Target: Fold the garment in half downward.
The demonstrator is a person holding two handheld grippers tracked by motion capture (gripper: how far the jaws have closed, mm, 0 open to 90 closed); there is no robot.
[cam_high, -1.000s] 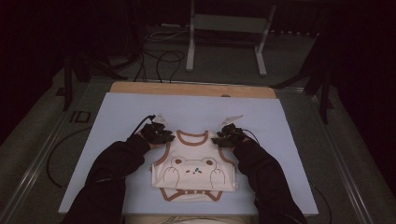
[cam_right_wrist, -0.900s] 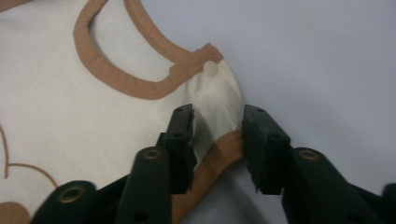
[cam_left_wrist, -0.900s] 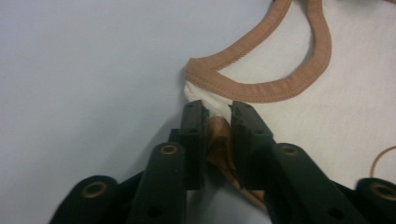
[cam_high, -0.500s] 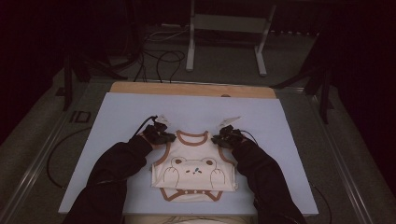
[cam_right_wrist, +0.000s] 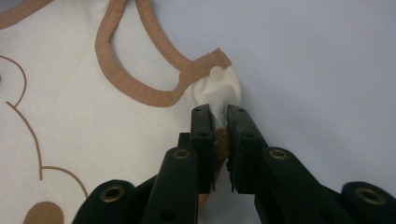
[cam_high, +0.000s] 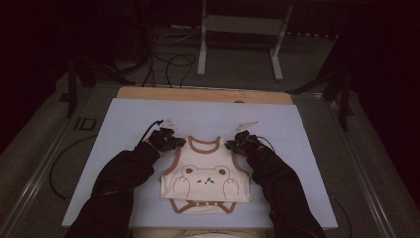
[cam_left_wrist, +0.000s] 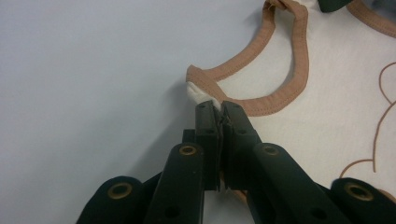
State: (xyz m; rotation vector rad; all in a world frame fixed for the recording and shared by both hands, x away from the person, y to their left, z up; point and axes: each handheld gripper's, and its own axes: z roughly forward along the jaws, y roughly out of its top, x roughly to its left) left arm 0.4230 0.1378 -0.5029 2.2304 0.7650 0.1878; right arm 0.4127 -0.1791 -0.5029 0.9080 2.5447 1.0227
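A cream sleeveless baby bodysuit (cam_high: 205,178) with brown trim and a bear print lies flat on the pale mat (cam_high: 129,114), neck toward the far side. My left gripper (cam_high: 179,144) is at its left shoulder. In the left gripper view, the left gripper (cam_left_wrist: 219,106) is shut on the bunched shoulder strap (cam_left_wrist: 198,81). My right gripper (cam_high: 229,145) is at the right shoulder. In the right gripper view, the right gripper (cam_right_wrist: 219,109) pinches the puckered cream cloth (cam_right_wrist: 219,86) of that shoulder; its jaws have just been closing on it.
The mat lies on a wooden tabletop (cam_high: 203,94). Beyond it, a metal stand (cam_high: 237,29) and loose cables (cam_high: 168,64) sit on the dark floor. The person's dark sleeves (cam_high: 119,183) rest on the mat beside the garment.
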